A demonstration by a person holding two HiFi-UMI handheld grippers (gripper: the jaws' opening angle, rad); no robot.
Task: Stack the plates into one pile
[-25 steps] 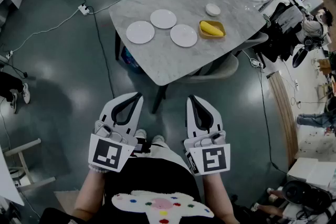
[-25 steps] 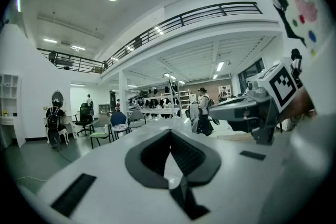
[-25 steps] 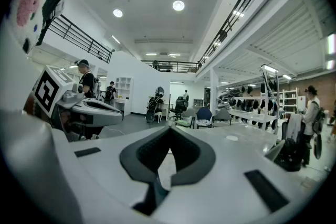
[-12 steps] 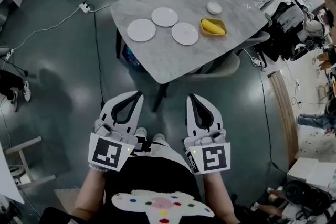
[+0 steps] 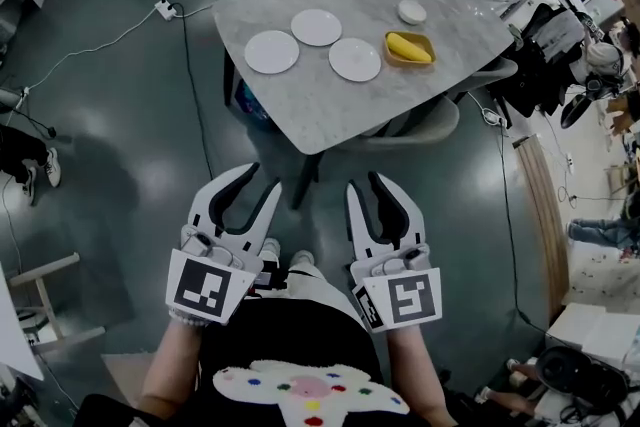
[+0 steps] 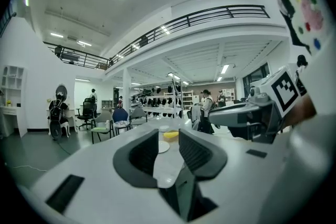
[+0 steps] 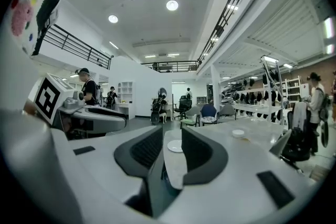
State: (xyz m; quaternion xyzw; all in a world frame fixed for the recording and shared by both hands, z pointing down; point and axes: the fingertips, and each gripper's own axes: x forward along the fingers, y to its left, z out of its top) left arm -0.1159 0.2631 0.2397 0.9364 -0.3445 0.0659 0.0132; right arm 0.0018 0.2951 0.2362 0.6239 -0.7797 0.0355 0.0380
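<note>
Since nothing is piled yet, I log the left plate [image 5: 271,52], the far plate [image 5: 316,27] and the right plate [image 5: 355,59] separately: white, flat, close together in a loose triangle on the marble table [image 5: 330,120]. Just beside the right plate sits a yellow dish [image 5: 410,48] with something yellow in it. Beyond that is a small white dish [image 5: 411,11].

The table stands well ahead of me on a dark floor [image 5: 120,145], with a cable [image 5: 190,105] trailing past its left end.

The left gripper [image 5: 258,179] and right gripper [image 5: 366,183] are side by side at my waist, well short of the table. The jaws of both have just been opening. They stand partly apart, with nothing gripped, and only the distant tabletop shows through each gap.
</note>
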